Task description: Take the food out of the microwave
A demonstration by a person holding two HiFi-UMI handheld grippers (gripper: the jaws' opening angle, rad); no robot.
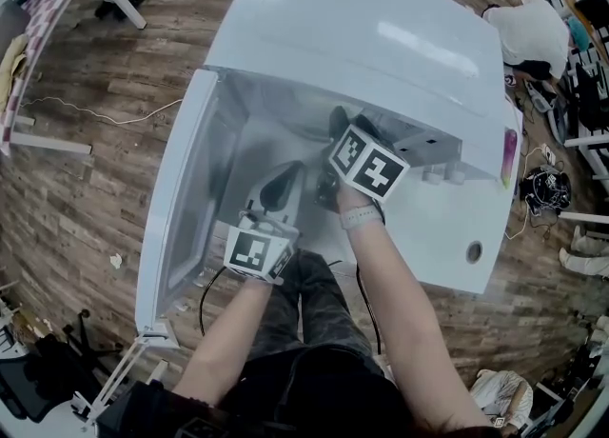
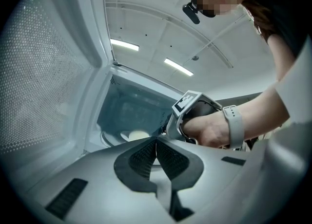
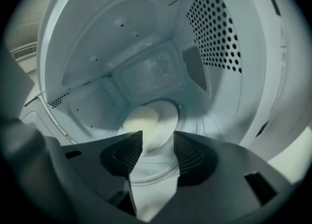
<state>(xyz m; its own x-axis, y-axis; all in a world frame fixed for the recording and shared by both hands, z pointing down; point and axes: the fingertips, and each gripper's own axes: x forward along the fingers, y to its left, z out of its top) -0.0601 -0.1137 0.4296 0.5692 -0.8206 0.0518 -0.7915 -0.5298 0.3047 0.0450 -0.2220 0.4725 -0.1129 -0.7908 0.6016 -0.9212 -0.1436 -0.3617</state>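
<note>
In the microwave [image 3: 97, 47], oval food [image 3: 141, 120] lies crosswise; right hand-held gripper [image 3: 158, 136] spread, left hand-held gripper [image 2: 157, 141] closed.

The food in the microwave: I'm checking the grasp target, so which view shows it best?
The right gripper view: the pale, rounded food lies on the plate, unobstructed, just beyond the open jaws of the right gripper. The left gripper view catches only a distant sliver of it. The head view hides it behind the right gripper.

Food [image 3: 142, 121] near edge covered by right gripper [image 3: 158, 136] jaws, kind not discernible; in head view, hidden inside microwave [image 1: 381, 36].
</note>
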